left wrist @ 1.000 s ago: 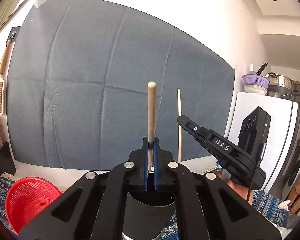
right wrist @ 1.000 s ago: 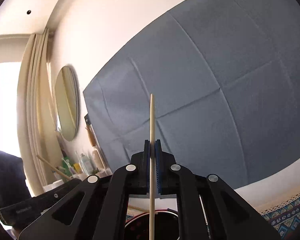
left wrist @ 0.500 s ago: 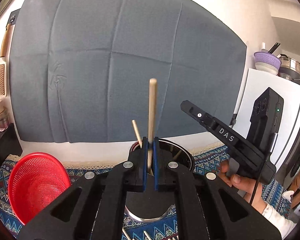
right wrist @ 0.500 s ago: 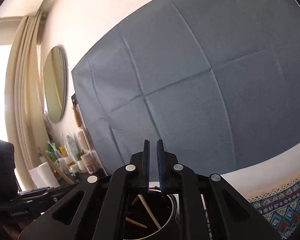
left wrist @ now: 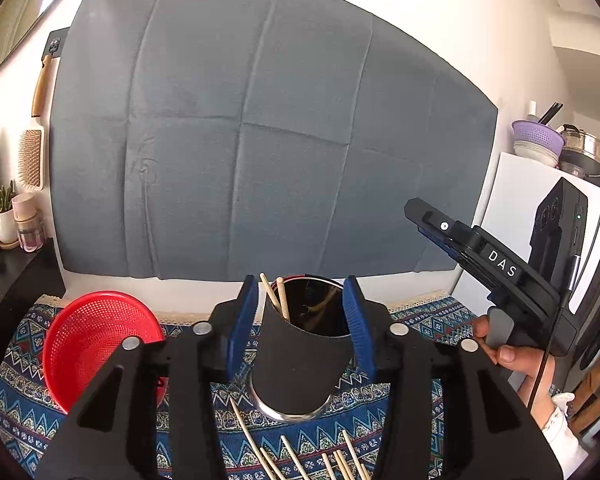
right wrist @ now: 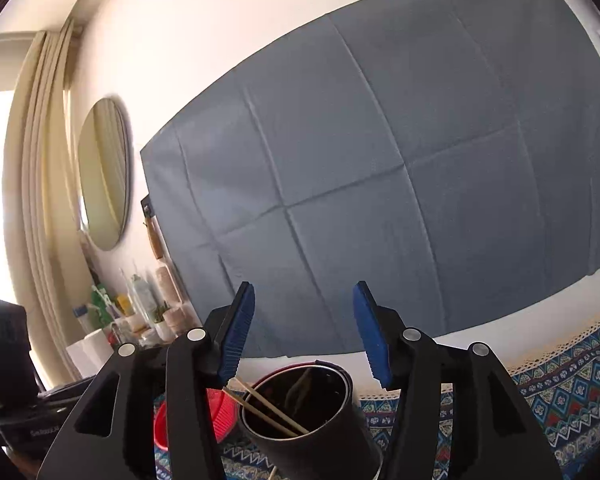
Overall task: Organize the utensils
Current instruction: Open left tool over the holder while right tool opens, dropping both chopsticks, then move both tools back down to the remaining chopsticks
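- Your left gripper is standing with its jaws apart and nothing between the pads; they have just been opening, and the wooden stick they were pinching is no longer in them.
- Your right gripper is doing the same: jaws spread, pads bare, just opened after letting a thin stick go.
- Both sets of jaws are hovering just over the black holder cup, which is sitting upright on the worktop, its open mouth directly ahead of and below the left jaws.
- Two sticks in the cup are leaning against the cup's left rim, their long axes slanting, tops poking out past the edge.
- The loose sticks are lying flat on the patterned cloth in front of the cup, on the side nearest you, long axes running roughly toward the cup and fanned a little.
- That pile is sitting below and behind the left jaws, so I judge the left hand the nearer one; you are probably needing to pull back and tip down to reach them.
- The right gripper's body is showing in the left view, to the right of the cup, with a hand wrapped round its grip.
- A red mesh basket is resting to the left of the cup, close beside it.
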`<control>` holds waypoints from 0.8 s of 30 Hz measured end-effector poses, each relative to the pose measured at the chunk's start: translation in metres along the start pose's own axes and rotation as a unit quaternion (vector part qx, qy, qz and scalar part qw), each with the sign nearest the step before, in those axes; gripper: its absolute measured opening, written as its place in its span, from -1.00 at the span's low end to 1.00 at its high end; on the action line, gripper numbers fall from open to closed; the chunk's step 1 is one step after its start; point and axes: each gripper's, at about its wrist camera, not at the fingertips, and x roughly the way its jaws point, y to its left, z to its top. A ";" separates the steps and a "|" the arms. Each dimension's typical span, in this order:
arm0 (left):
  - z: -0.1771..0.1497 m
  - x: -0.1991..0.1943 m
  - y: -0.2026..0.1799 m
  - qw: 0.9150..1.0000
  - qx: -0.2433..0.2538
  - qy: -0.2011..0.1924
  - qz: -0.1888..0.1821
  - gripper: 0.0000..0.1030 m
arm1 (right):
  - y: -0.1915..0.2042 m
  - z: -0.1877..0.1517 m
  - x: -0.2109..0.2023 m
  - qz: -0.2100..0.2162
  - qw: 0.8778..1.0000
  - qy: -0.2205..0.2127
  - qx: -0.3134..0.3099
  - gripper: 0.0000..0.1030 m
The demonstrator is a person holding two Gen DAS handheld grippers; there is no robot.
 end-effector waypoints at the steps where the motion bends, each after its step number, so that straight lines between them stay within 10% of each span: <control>1: 0.000 -0.006 -0.001 1.000 0.001 -0.004 0.003 0.07 | 0.003 0.001 -0.004 -0.001 1.000 0.001 -0.001 0.09; 11: -0.009 -0.051 -0.003 1.000 -0.008 -0.021 0.014 0.80 | 0.027 0.001 -0.052 -0.019 1.000 0.006 -0.012 0.60; 24: -0.054 -0.055 0.001 0.998 -0.007 0.035 0.048 0.88 | 0.045 -0.027 -0.084 -0.045 0.996 0.068 -0.043 0.72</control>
